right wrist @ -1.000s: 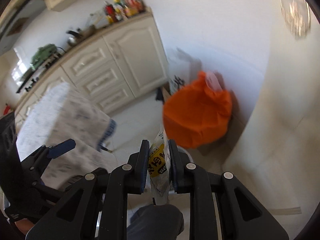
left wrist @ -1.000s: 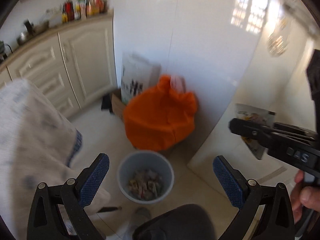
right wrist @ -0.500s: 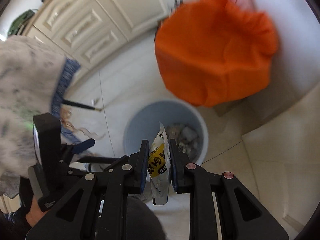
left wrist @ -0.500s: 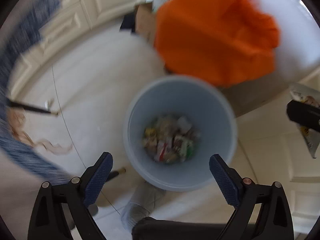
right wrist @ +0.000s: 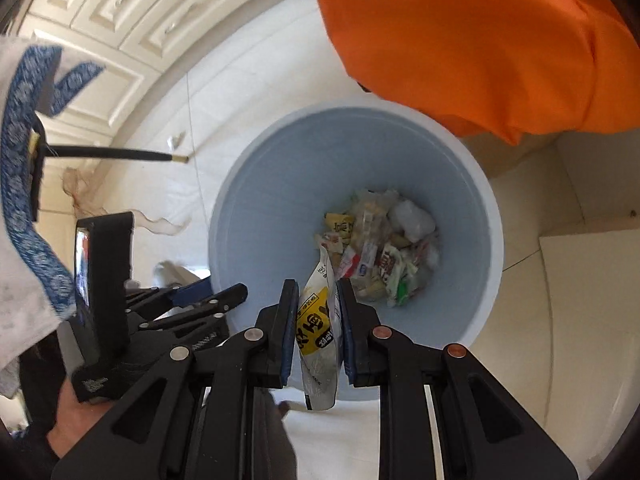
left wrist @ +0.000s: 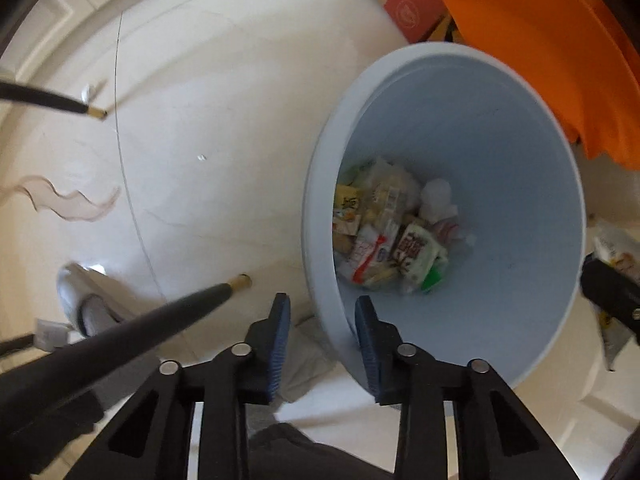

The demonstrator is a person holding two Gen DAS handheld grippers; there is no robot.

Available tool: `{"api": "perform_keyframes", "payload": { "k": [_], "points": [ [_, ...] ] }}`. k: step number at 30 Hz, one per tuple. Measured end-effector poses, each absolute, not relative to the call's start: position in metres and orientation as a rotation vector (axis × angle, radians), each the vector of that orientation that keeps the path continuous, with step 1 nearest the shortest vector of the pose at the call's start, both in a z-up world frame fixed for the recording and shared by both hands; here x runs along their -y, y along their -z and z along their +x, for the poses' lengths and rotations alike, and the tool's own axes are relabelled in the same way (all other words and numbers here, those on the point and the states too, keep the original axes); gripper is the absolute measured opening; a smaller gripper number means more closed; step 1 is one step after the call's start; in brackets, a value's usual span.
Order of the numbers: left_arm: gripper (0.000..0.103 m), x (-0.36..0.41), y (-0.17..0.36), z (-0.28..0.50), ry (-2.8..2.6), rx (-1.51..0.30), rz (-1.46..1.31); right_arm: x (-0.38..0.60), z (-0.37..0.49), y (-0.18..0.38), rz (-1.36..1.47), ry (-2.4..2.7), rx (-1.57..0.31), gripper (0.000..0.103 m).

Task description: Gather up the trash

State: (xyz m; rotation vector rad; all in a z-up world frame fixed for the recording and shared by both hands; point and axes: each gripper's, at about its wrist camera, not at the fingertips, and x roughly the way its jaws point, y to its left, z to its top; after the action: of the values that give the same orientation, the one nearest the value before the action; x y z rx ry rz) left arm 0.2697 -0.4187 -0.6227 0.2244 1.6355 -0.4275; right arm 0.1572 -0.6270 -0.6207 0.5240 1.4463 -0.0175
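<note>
A light blue trash bin [left wrist: 520, 128] stands on the pale tiled floor with several crumpled wrappers [left wrist: 392, 232] at its bottom. It also shows in the right wrist view [right wrist: 256, 216]. My left gripper [left wrist: 322, 320] straddles the bin's near rim, one finger outside and one inside, its jaws narrowed around the wall. My right gripper [right wrist: 318, 300] is shut on a clear snack wrapper with a yellow label [right wrist: 316, 320] and holds it above the bin's near rim. The left gripper [right wrist: 192, 296] shows at the bin's left rim in the right wrist view.
A big orange bag [right wrist: 480, 40] sits just behind the bin, with cardboard boxes [left wrist: 412, 12] beside it. Cream cabinet doors [right wrist: 120, 20] stand at the left. Black table legs [left wrist: 52, 102] and a blue-edged tablecloth [right wrist: 28, 184] are on the left.
Both grippers have dropped closer to the bin. My left gripper has narrowed from wide open onto the bin's near rim. The right gripper still holds the wrapper.
</note>
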Motion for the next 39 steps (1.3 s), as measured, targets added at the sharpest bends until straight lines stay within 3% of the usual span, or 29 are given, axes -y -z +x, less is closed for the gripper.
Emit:
{"api": "perform_keyframes", "payload": {
  "k": [1,7,9,10,11,12,14,15,17,18,19,28,39],
  "points": [
    [0.017,0.421,0.624,0.269,0.442,-1.64,0.214,0.628,0.158,0.622,0.538,0.017,-1.452,0.019],
    [0.017,0.42,0.634,0.269,0.443,-1.642,0.228,0.616,0.166,0.624,0.489,0.027,-1.481,0.023],
    [0.017,0.42,0.633,0.268,0.446,-1.642,0.232,0.616,0.167,0.625,0.483,0.052,-1.5,0.045],
    [0.017,0.421,0.635,0.268,0.445,-1.641,0.236,0.615,0.167,0.625,0.479,0.067,-1.495,0.077],
    [0.017,0.421,0.635,0.267,0.446,-1.642,0.241,0.616,0.167,0.623,0.467,0.089,-1.482,0.099],
    [0.019,0.423,0.634,0.264,0.447,-1.642,0.251,0.616,0.165,0.619,0.46,0.101,-1.467,0.103],
    [0.023,0.426,0.636,0.262,0.436,-1.633,0.284,0.618,0.164,0.615,0.463,0.108,-1.462,0.102],
    [0.031,0.429,0.635,0.261,0.435,-1.633,0.298,0.619,0.163,0.614,0.459,0.121,-1.464,0.103],
    [0.061,0.431,0.635,0.26,0.426,-1.628,0.312,0.622,0.159,0.608,0.447,0.142,-1.465,0.103],
    [0.082,0.431,0.632,0.261,0.42,-1.616,0.308,0.624,0.158,0.606,0.444,0.15,-1.463,0.103],
    [0.09,0.428,0.624,0.261,0.424,-1.602,0.3,0.626,0.156,0.602,0.437,0.163,-1.459,0.103],
    [0.095,0.443,0.554,0.24,0.489,-1.553,0.289,0.639,0.139,0.543,0.425,0.266,-1.372,0.103],
    [0.096,0.441,0.402,0.164,0.691,-1.263,0.259,0.636,0.073,0.384,0.415,0.431,-1.071,0.103]
  ]
}}
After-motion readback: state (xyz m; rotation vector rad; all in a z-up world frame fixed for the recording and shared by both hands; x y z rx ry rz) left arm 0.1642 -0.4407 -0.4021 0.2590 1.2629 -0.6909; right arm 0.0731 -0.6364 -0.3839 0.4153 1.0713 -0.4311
